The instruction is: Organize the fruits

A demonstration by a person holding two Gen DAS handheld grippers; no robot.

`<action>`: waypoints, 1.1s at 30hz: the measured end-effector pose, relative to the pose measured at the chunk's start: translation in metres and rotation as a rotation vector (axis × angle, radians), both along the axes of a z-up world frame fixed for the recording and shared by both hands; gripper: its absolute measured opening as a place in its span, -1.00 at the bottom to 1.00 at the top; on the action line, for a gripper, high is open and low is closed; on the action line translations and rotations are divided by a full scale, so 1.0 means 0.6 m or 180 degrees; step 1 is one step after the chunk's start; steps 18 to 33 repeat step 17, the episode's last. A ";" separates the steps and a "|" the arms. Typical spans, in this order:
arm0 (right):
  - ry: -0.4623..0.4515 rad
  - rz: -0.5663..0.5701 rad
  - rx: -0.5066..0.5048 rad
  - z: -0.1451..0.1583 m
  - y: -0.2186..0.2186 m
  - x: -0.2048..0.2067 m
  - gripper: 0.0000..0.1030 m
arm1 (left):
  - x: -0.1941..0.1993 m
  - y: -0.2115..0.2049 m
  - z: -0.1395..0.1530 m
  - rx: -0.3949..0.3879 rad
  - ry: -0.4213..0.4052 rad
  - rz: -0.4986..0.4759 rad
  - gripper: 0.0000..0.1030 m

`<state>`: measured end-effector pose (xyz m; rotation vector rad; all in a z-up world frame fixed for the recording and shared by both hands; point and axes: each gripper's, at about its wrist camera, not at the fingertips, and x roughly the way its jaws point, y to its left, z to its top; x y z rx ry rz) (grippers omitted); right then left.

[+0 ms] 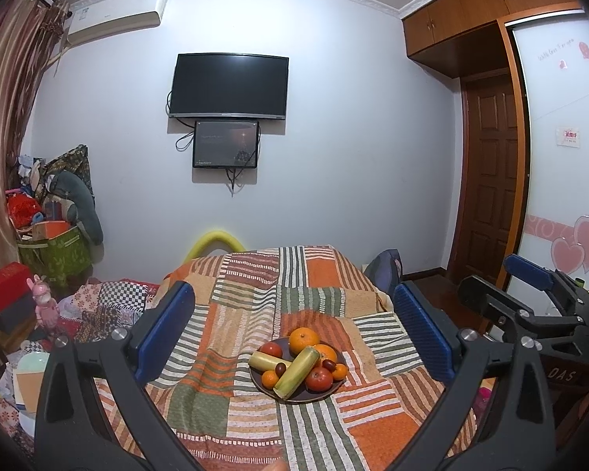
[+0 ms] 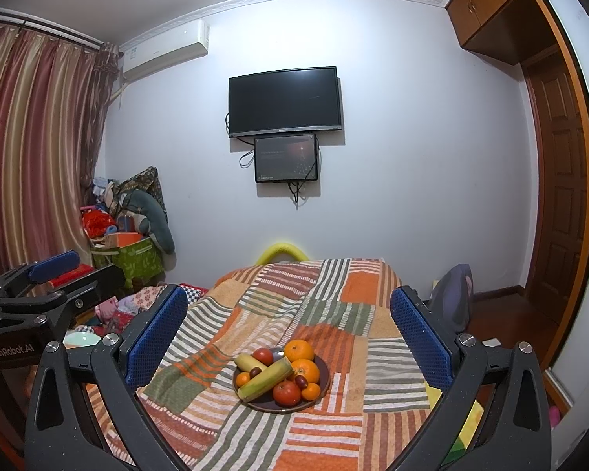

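A dark round plate (image 1: 335, 388) (image 2: 324, 384) sits on a patchwork cloth and holds oranges (image 1: 303, 340) (image 2: 298, 351), red tomatoes (image 1: 319, 378) (image 2: 287, 392), two yellow-green stalk pieces (image 1: 297, 371) (image 2: 265, 378), small tangerines and dark grapes. My left gripper (image 1: 294, 333) is open and empty, held above and before the plate. My right gripper (image 2: 288, 337) is open and empty, likewise back from the plate. The right gripper shows at the right of the left wrist view (image 1: 530, 286); the left gripper shows at the left of the right wrist view (image 2: 51, 274).
The striped orange and green cloth (image 1: 255, 306) (image 2: 333, 306) covers a raised surface that drops off at the far edge. Boxes, bags and toys (image 1: 55, 243) (image 2: 129, 243) pile at the left. A wooden door (image 1: 491, 180) and wardrobe stand right.
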<state>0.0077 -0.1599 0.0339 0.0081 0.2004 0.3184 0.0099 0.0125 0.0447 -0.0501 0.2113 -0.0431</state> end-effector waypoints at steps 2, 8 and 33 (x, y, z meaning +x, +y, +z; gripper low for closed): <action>0.0007 0.0001 0.0005 0.000 0.000 0.000 1.00 | 0.001 0.003 0.000 -0.0010 0.0003 -0.0004 0.99; 0.0032 0.0000 0.0016 0.001 -0.001 0.002 1.00 | 0.001 0.004 -0.002 -0.0004 0.0013 -0.0020 0.99; 0.0040 -0.0007 0.0019 0.001 0.000 0.003 1.00 | 0.004 0.006 -0.005 0.0004 0.0040 -0.0053 0.99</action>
